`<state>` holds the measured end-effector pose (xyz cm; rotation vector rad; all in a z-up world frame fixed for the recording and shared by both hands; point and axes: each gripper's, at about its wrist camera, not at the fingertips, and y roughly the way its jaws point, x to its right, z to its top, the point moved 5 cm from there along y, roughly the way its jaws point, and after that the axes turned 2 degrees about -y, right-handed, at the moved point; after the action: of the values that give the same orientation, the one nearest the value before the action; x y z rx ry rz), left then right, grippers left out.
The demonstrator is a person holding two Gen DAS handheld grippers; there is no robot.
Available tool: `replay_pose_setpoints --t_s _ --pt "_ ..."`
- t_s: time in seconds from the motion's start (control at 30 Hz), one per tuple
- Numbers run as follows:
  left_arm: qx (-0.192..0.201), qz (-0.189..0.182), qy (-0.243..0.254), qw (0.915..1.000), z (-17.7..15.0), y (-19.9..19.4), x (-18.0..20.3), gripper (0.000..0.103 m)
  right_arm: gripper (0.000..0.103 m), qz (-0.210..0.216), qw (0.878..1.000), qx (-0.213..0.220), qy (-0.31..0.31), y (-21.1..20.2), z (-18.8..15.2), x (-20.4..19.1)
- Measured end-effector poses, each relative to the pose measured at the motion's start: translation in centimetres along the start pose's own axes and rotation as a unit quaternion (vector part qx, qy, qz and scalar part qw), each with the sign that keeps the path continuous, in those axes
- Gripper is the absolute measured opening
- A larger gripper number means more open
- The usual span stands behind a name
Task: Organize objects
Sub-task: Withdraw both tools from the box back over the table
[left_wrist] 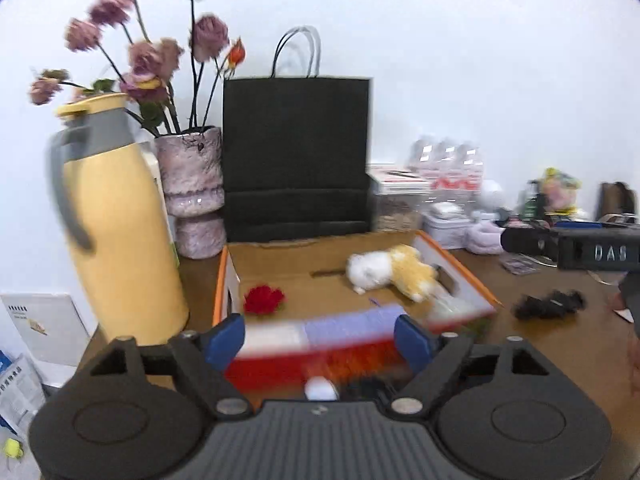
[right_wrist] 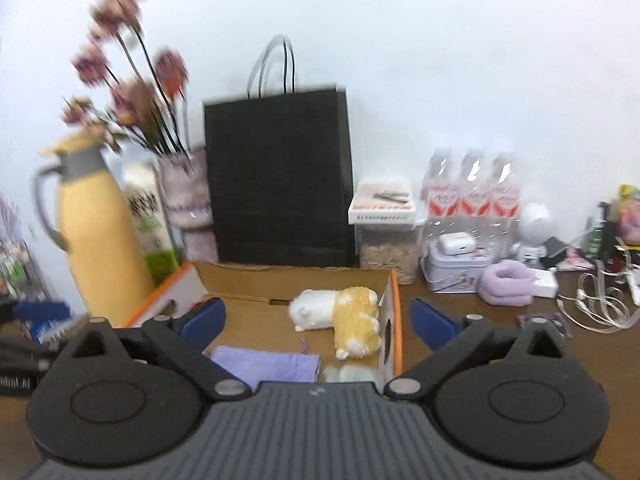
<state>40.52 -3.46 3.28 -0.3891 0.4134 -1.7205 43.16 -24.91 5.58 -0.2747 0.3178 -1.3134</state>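
Note:
An open cardboard box with orange rims (left_wrist: 456, 264) lies on the brown table. In it are a white and yellow plush toy (left_wrist: 390, 270) and a red fluffy flower (left_wrist: 263, 299). My left gripper (left_wrist: 319, 340) is open at the box's near side, whose blurred red, white and purple wall (left_wrist: 320, 340) shows between the blue pads (left_wrist: 224, 340). My right gripper (right_wrist: 318, 320) stands wide open over the box (right_wrist: 394, 300), nothing pressed by its pads (right_wrist: 432, 320). Below it lie the plush toy (right_wrist: 336, 320), a purple pouch (right_wrist: 266, 364) and a pale small item (right_wrist: 348, 372).
Behind the box stand a yellow thermos jug (left_wrist: 120, 220), a pink vase of flowers (left_wrist: 192, 176) and a black paper bag (left_wrist: 296, 156). To the right are bottles (right_wrist: 472, 192), a tin (right_wrist: 456, 272), a purple roll (right_wrist: 506, 284), white cable (right_wrist: 596, 312) and a black scrunchie (left_wrist: 548, 304).

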Motion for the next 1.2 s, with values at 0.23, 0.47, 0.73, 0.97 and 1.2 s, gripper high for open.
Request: replay_pose_setpoints --t_s 0.23,0.47,0.73,0.97,1.2 --pt "0.004 -0.033 -0.016 0.9993 -10.4 -11.7 2.3 0.091 0.103 0.028 1.0 0.012 0.003 -12.7 -9.6 -3.6" --pt "-0.045 -0.003 -0.01 0.9989 -17.7 -16.4 3.4 0.092 0.103 -0.02 0.999 -0.044 0.001 -17.8 -16.7 -4.1" --pt "-0.029 0.014 -0.002 0.9995 -17.7 -17.6 4.1 0.092 0.103 -0.02 0.999 -0.027 -0.002 -20.1 -16.7 -4.6" --pt "-0.045 0.024 -0.01 0.9987 -18.0 -16.2 3.5 0.092 0.103 -0.015 0.999 -0.041 -0.015 -18.5 -17.5 -5.9" --pt "-0.062 0.016 -0.013 0.9978 -18.8 -15.2 3.5 0.092 0.103 -0.014 0.998 -0.058 -0.027 -17.4 -18.7 -6.8"
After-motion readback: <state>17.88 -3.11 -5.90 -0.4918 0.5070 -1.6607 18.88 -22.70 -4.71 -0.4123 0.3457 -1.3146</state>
